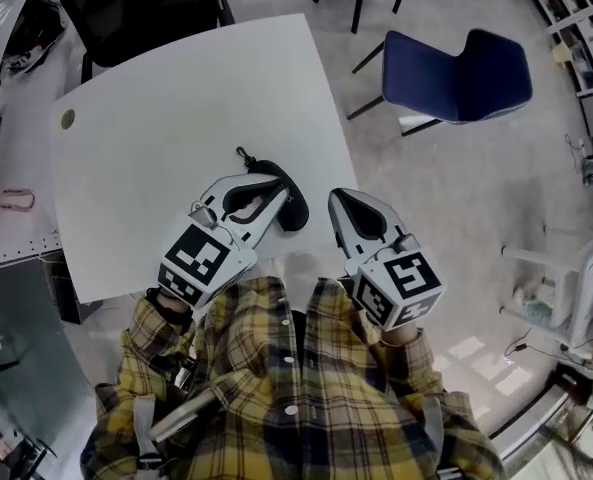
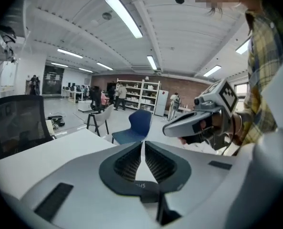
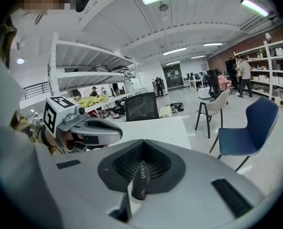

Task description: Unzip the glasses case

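- A white table (image 1: 176, 118) is seen from above in the head view, with a dark glasses case (image 1: 294, 206) lying near its front edge, close to the person.
- The case is shown only in the head view. A small loop at its far end points away from the person.
- The left gripper (image 1: 268, 179) is held over the case, covering most of it. Whether the case is touched cannot be told.
- The right gripper (image 1: 334, 196) is held just beside the case, past the table's right edge and apart from the case.
- In the left gripper view, its ribbed black jaws are seen pressed together with nothing between them. The right gripper is seen at the right of that view.
- In the right gripper view, its jaws are likewise seen together and empty. The left gripper and its marker cube are seen at the left.
- A blue chair (image 1: 456, 73) stands on the floor beyond the table's right side. A black office chair (image 1: 136, 3) stands behind the table's far left corner.
- A yellow plaid shirt (image 1: 296, 408) fills the bottom of the head view.
- Long ceiling lights (image 2: 124, 15) and distant shelves (image 2: 141, 94) are shown only in the gripper views.
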Tool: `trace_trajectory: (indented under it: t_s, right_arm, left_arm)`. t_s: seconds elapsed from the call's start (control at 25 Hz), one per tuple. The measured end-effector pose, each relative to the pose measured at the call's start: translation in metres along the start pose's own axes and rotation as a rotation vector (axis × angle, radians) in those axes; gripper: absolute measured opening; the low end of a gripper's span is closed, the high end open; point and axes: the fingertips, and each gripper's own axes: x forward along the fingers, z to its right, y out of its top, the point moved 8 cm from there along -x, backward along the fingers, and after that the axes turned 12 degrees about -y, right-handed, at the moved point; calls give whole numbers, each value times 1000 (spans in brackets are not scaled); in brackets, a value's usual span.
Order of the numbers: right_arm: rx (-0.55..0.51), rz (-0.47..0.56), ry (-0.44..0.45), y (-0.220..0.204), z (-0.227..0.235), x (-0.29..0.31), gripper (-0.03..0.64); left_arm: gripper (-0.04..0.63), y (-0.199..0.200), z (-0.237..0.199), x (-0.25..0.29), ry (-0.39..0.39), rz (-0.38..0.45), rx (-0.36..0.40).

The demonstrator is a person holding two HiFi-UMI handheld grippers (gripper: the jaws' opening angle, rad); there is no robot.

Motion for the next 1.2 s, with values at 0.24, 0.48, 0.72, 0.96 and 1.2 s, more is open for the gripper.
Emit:
trace_trajectory:
  t_s: [0.24,0.48,0.72,0.96,1.2]
  right_arm:
    - [63,-87,-35,-36,-3,1,-2]
    - [126,-163,-55,-65,-9,5,-2]
    - [155,-239,-60,-95,-20,10,-2]
    - [190,-293,-70,-115,-29,18,-2]
    - [213,-330,-80,-130,-29,22,-2]
  left_arm:
    - [58,-27,-15,21,-133,-172,101]
    - [156,-58,-27,46,-328,-349,232]
    - [252,-87,-32,60,-567,-570,413]
    - [261,-100,-40,75,-619,-661,604]
    - [264,-114,-41,87,-662,-709,696]
